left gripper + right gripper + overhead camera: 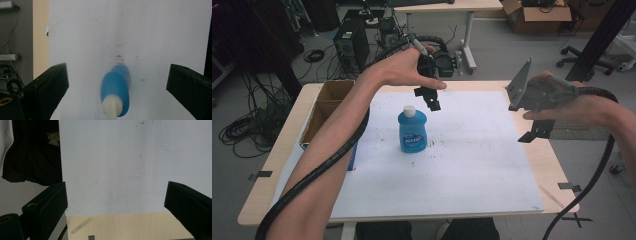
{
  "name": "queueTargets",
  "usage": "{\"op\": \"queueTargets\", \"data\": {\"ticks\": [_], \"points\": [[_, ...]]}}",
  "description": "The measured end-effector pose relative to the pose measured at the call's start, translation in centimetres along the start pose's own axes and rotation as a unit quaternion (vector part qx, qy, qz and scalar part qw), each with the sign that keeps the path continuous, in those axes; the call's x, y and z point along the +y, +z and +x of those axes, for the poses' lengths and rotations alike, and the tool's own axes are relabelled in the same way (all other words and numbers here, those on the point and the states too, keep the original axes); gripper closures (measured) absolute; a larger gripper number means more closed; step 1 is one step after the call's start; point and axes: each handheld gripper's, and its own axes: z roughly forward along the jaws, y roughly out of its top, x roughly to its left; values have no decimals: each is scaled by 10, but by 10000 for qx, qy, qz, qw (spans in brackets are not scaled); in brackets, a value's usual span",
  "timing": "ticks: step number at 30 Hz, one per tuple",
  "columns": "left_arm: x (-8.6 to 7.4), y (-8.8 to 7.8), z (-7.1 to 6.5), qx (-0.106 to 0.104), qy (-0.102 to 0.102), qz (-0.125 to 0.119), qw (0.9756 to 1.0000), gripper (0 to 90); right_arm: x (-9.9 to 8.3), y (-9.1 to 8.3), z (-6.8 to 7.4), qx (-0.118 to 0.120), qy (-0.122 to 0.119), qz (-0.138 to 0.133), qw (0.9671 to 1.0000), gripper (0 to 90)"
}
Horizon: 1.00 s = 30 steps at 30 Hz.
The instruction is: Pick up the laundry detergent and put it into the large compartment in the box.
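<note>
Below my left claw [117,82], jaws apart, stands one blue bottle [115,92]; my right claw [116,202] gapes over bare tabletop [112,225].

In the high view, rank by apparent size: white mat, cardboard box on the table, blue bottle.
1. White mat, by far the largest.
2. Cardboard box, partly hidden by the left forearm.
3. Blue bottle, the smallest.

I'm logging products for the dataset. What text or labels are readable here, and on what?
Blue bottle: its front label carries white lettering, too blurred to read.
Cardboard box: no text visible.
White mat: only stains and faint pen lines, no words.
Nothing else carries legible text.
</note>
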Motion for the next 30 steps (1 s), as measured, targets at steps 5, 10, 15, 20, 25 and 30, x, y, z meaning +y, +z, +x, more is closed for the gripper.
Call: {"op": "queueTargets", "data": {"ticks": [5, 10, 15, 20, 25, 30], "points": [[0, -2, 0, 11, 7, 2, 10000, 44, -1, -2, 0, -15, 2, -2, 10000, 47], [-1, -1, 1, 7, -16, 33, 10000, 44, 0, -2, 1, -26, -2, -14, 10000, 47], [1, -3, 0, 12, 5, 24, 10000, 44, -1, -5, 3, -41, 9, -23, 10000, 47], [2, -6, -1, 29, 14, 39, 10000, 44, -3, -7, 4, -64, 15, -25, 10000, 47], [3, -7, -2, 33, 18, 25, 10000, 44, -3, -7, 4, -66, 12, -27, 10000, 47], [2, -6, -3, 25, 9, 41, 10000, 44, -2, -5, 5, -57, 1, -17, 10000, 47]]}}
